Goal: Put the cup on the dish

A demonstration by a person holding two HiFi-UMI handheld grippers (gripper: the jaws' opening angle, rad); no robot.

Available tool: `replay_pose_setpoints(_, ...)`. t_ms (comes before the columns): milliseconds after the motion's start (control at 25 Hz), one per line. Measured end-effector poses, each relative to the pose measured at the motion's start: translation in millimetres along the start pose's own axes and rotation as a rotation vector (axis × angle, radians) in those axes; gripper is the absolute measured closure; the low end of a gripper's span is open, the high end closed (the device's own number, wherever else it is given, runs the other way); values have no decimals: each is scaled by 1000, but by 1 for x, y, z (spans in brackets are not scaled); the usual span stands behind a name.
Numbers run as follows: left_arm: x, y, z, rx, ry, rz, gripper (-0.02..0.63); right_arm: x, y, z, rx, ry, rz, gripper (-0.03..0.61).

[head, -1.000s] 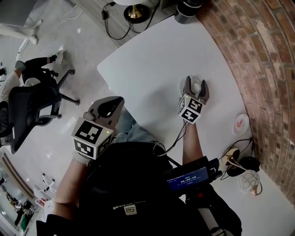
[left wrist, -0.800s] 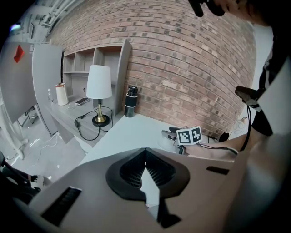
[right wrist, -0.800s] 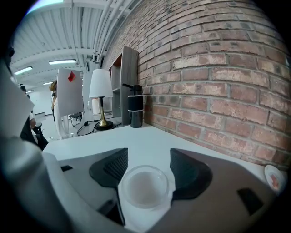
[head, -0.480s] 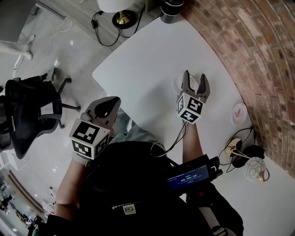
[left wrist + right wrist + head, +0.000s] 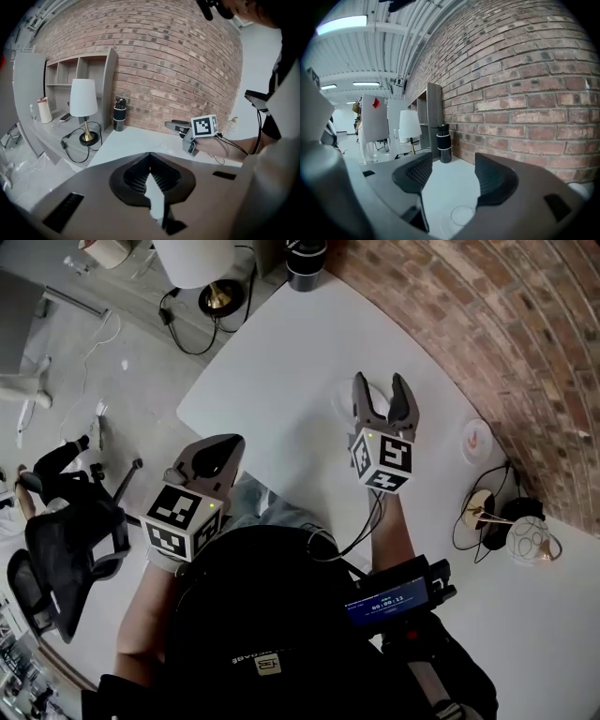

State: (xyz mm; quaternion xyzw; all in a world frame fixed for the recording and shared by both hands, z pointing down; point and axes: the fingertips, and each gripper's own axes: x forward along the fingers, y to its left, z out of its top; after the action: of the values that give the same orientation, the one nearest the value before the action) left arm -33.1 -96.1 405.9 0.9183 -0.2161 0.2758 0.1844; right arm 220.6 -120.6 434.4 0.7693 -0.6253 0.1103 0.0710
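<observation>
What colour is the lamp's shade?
White. The lampshade shows best in the left gripper view.

Bright, even light; sharp; gripper views fisheye-warped, dark-cornered.

- The table (image 5: 281, 381) is set against the brick wall (image 5: 506, 324), which runs along its right side.
- A bottle (image 5: 306, 262) is stood at the table's far corner. A lamp (image 5: 192, 259) is placed off the table, just left of the bottle.
- The dish (image 5: 343, 404) is laid mid-table, under the right gripper (image 5: 382, 381).
- A round vessel (image 5: 476, 440) is set right of the dish, by the wall.
- The left gripper (image 5: 230, 446) is held off the table's near-left edge, and an office chair (image 5: 66, 549) is seen on the floor further left.
</observation>
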Motion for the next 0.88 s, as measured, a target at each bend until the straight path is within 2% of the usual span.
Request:
replay_pose_setpoints(280,5,-10,23,53,-46,-98,609,-29,13,32,56,-11,16,308)
replay_pose_setpoints(480,15,-18,39,83,-67,-173,609,-55,20,52,159,-35,15,308)
replay_pose_setpoints(880,37,-44,70,136,-100,-307,609,-102,5,86,276,-108,-24,308)
